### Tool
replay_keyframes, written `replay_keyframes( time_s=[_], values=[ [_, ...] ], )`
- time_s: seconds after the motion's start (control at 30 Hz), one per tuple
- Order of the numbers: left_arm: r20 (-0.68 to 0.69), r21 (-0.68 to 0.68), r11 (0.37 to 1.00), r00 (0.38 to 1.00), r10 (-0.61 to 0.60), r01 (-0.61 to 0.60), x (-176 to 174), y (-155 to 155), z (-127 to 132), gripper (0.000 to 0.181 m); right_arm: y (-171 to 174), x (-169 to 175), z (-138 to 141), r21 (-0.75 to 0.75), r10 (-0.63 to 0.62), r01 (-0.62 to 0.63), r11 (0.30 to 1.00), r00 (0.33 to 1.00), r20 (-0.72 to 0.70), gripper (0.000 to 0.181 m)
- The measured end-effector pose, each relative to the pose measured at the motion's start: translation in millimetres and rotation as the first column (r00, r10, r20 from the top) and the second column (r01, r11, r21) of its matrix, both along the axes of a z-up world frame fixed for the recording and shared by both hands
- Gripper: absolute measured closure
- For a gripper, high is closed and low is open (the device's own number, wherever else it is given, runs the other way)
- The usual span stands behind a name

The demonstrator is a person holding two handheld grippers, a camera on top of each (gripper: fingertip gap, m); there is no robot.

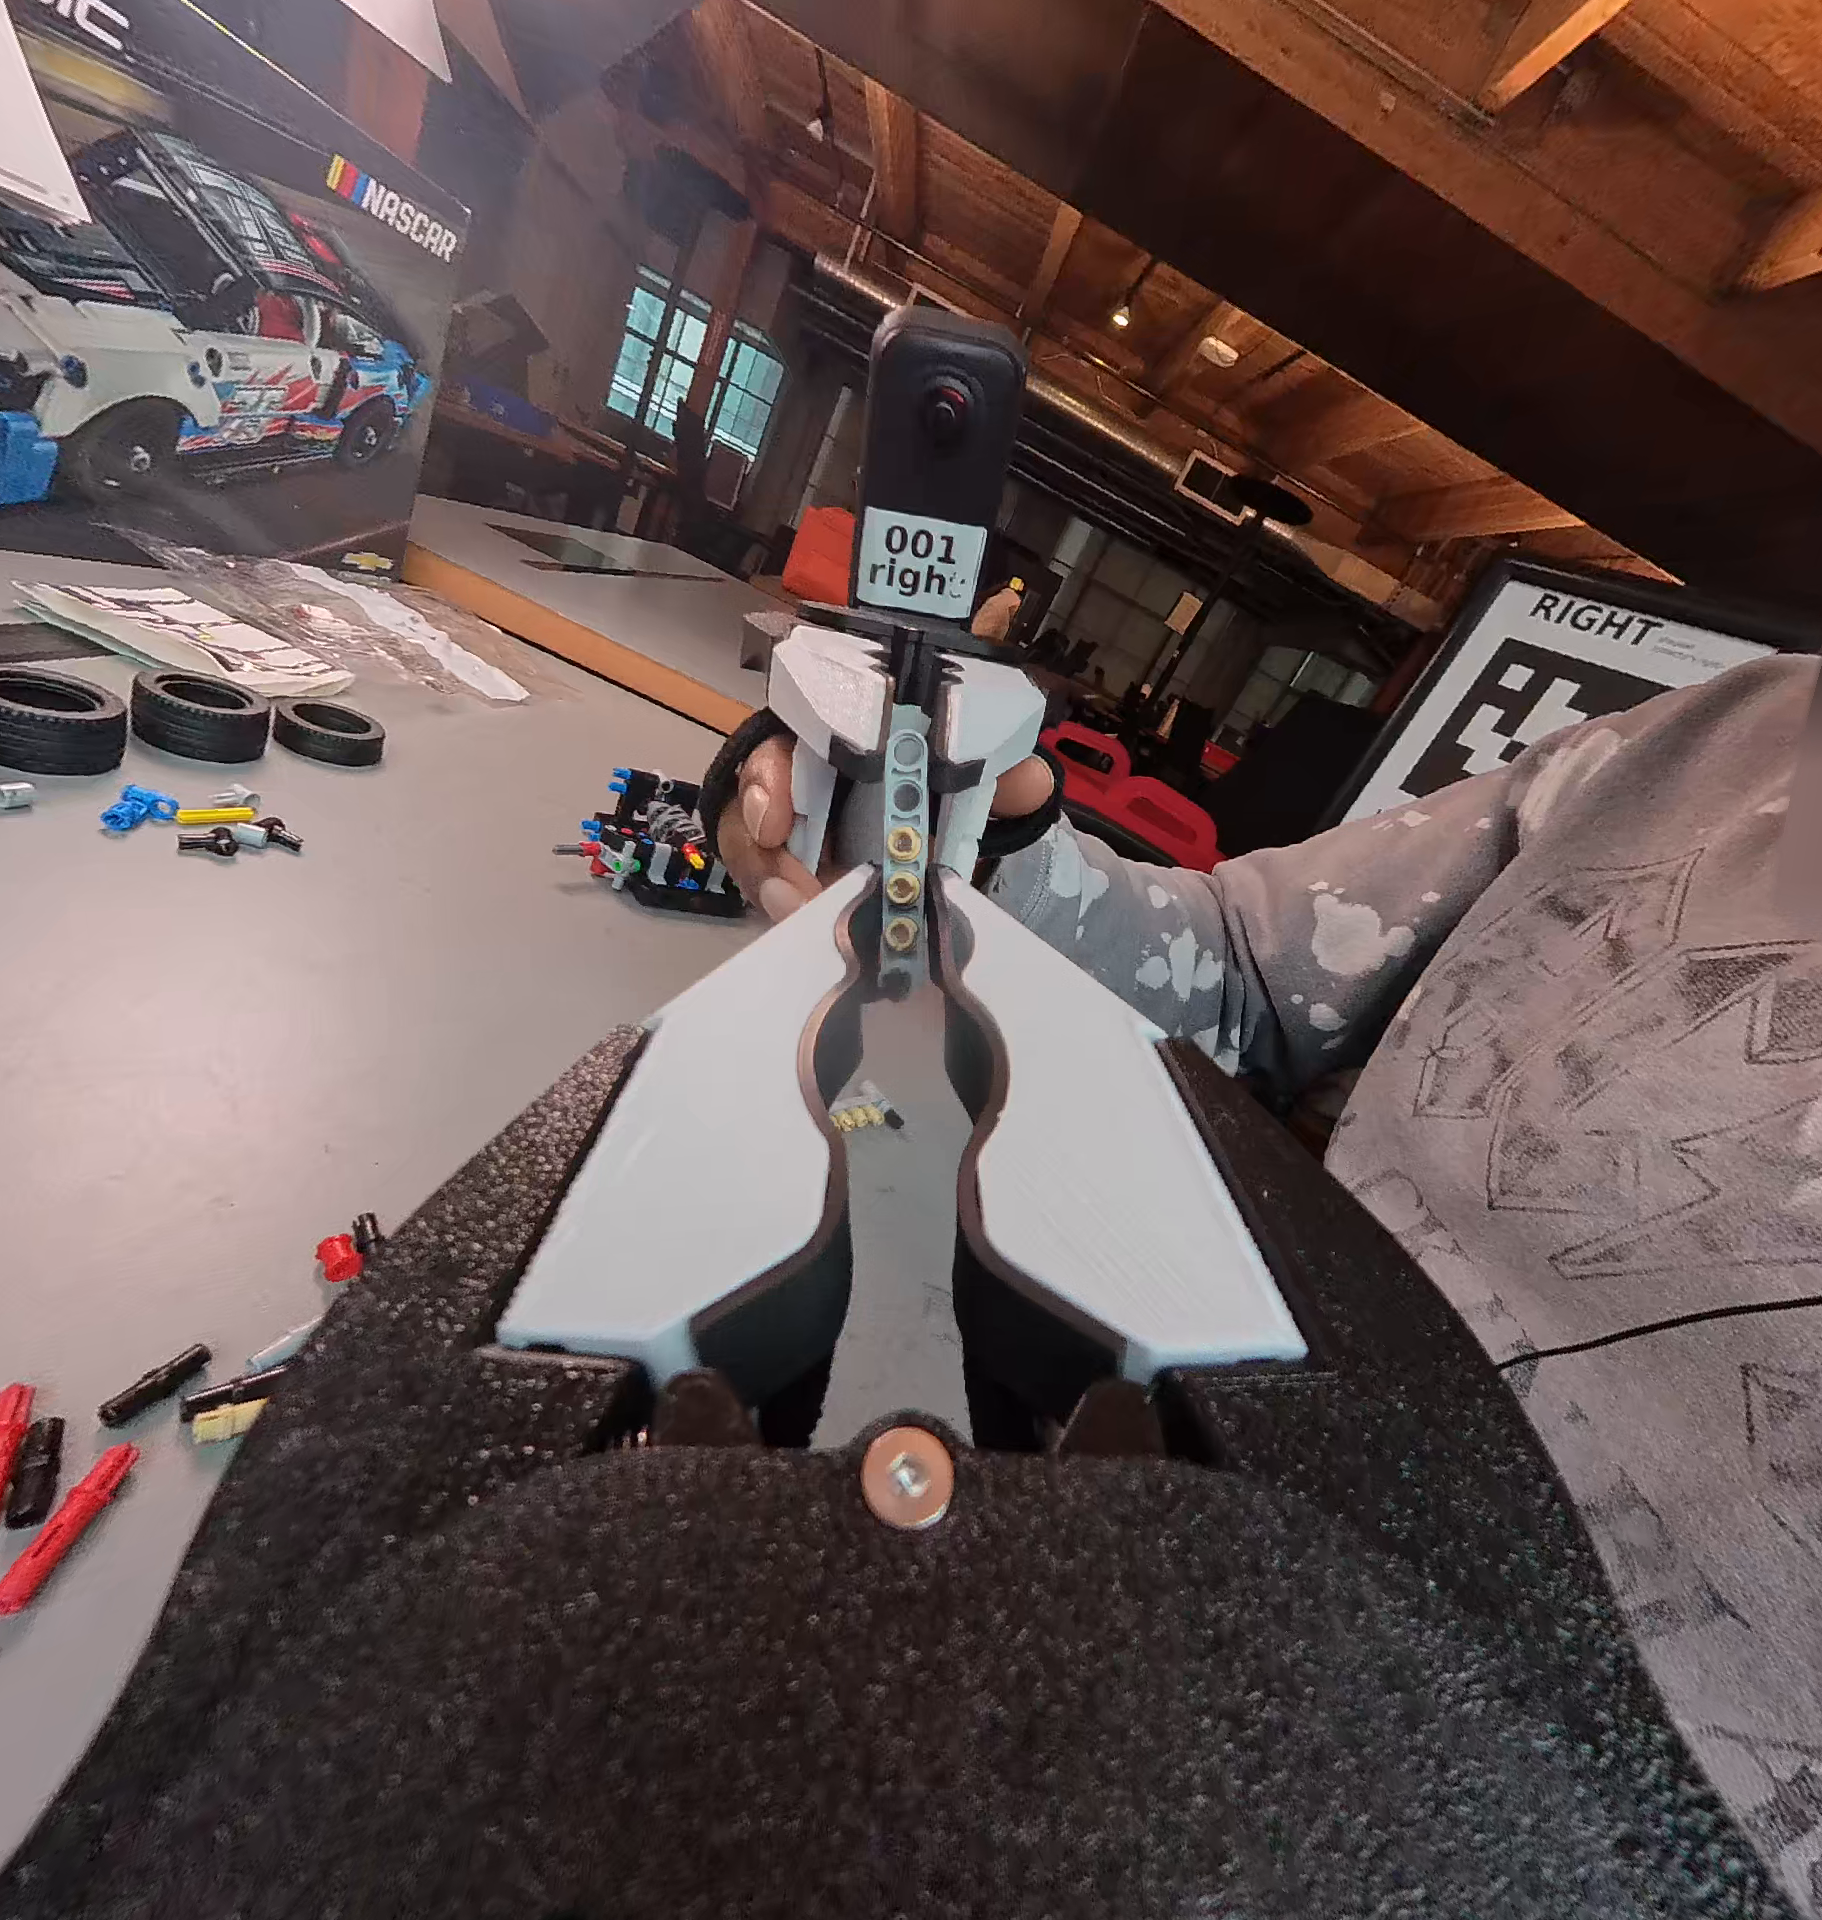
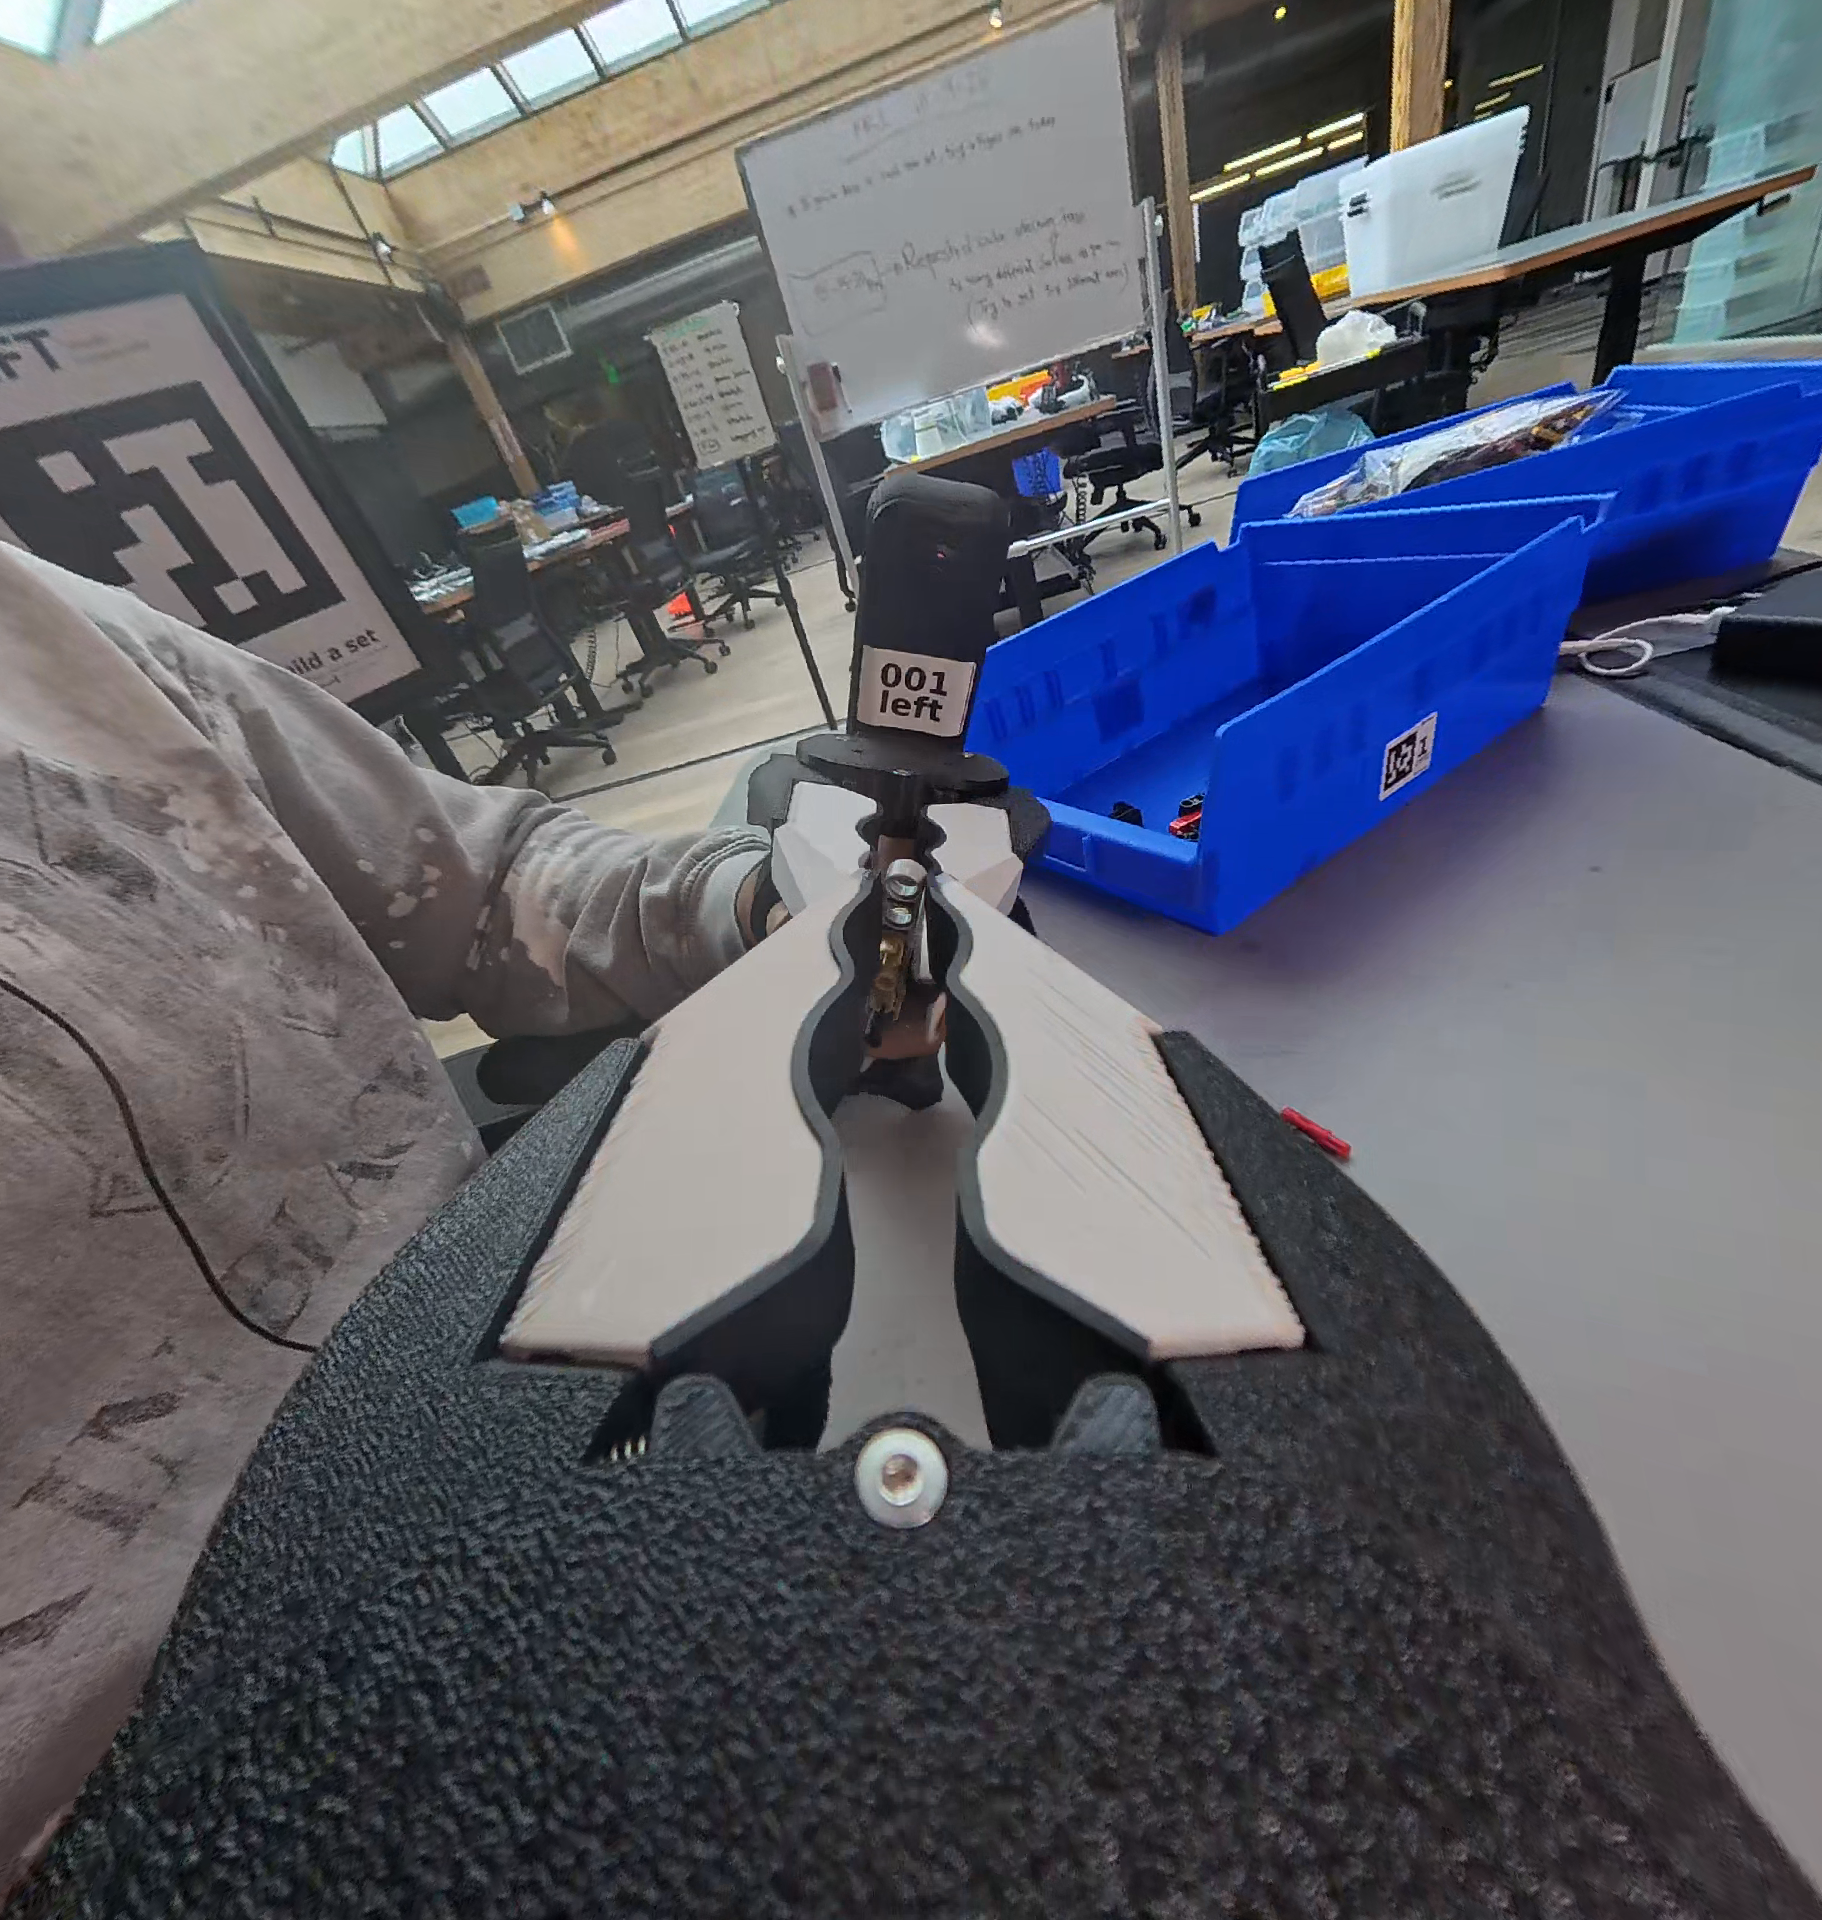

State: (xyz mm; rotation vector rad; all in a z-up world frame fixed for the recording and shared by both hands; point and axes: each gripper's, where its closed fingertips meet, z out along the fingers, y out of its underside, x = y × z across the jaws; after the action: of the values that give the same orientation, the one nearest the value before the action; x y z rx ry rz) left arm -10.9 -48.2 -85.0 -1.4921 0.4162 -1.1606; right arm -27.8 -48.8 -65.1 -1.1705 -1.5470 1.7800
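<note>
Grey bench (image 1: 263, 1039) strewn with tyres (image 1: 200, 715) and loose pins; left tool (image 1: 905, 940) and right tool (image 2: 899, 940) both pinch one grey holed beam (image 1: 904, 831) from opposite ends, above the bench. Three brass pins sit in its holes, two holes open, so pinning looks partly done

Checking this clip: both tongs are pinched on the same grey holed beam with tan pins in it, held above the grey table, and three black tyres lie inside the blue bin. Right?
Not quite. The three black tyres lie loose on the grey table, near the picture box, as the left wrist view shows, not in the blue bin. The rest holds: left tongs and right tongs both pinch the grey holed beam.
</note>
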Motion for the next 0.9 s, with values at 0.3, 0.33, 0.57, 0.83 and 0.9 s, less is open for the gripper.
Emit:
replay_keyframes(
  time_s=[0.3, 0.33, 0.57, 0.83, 0.9],
  values=[
    [0.045, -0.063, 0.998, 0.999, -0.015, 0.018, 0, 1, 0, 0.173, -1, 2, 12, 0.013, -0.018, 0.019, 1.0, 0.999, -0.031, 0.168],
    [0.073, -0.066, 0.998, 0.997, -0.006, 0.01, -5, 2, 3, 0.173, 2, 5, 13, 0.028, -0.019, 0.02, 0.999, 0.999, -0.035, 0.169],
    [0.156, -0.074, 0.997, 0.988, -0.014, 0.026, -11, 2, 10, 0.174, -6, 2, -13, 0.289, -0.055, 0.056, 0.956, 0.998, -0.012, 0.168],
    [0.133, -0.067, 0.998, 0.991, 0.022, -0.014, -12, 5, 9, 0.174, -6, -1, -15, 0.313, -0.081, 0.085, 0.946, 0.996, -0.026, 0.172],
    [0.144, -0.072, 0.997, 0.989, 0.022, -0.012, -13, 5, 10, 0.174, -5, -2, -16, 0.344, -0.095, 0.1, 0.934, 0.995, -0.032, 0.177]
  ],
)
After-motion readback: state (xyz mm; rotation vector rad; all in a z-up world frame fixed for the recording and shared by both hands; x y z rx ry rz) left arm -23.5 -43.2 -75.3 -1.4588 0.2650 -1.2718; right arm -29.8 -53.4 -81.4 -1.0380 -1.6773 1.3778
